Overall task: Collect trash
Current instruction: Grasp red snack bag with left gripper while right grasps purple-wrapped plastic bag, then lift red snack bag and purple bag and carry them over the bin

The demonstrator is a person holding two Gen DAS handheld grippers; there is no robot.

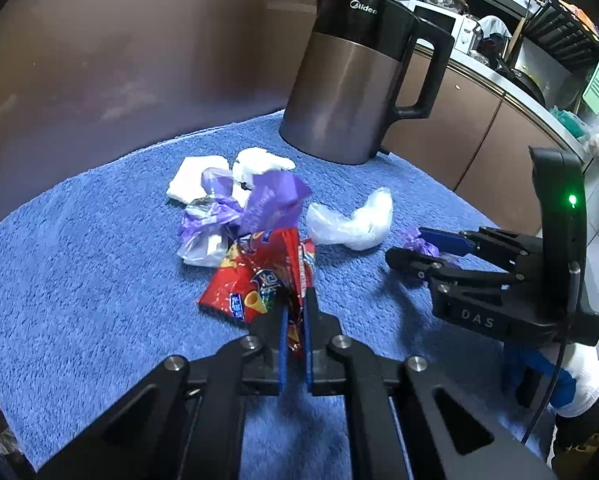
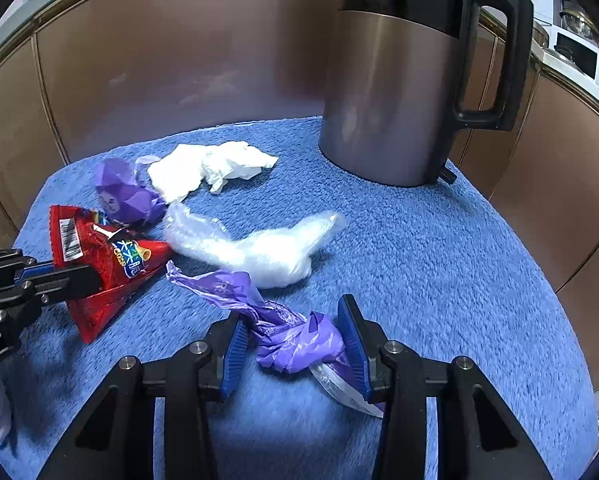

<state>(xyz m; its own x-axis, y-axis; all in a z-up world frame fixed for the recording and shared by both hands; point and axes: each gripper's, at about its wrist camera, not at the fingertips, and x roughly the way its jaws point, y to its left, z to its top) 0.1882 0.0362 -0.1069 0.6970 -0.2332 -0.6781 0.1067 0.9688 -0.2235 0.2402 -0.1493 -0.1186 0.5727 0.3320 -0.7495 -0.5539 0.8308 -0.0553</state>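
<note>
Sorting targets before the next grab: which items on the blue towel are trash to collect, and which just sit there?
Trash to collect:
- red snack bag, pinched in the left gripper
- purple wrapper, between the right gripper's pads
- second purple wrapper
- clear plastic bag
- white tissue

Just lying about:
- Midea kettle
- blue towel

Kettle (image 2: 395, 80) top cut off by frame; red snack bag (image 1: 259, 276) corner hidden between pads

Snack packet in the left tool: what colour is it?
Red, with a white barcode patch, on the snack packet; clearest in the right wrist view.
</note>
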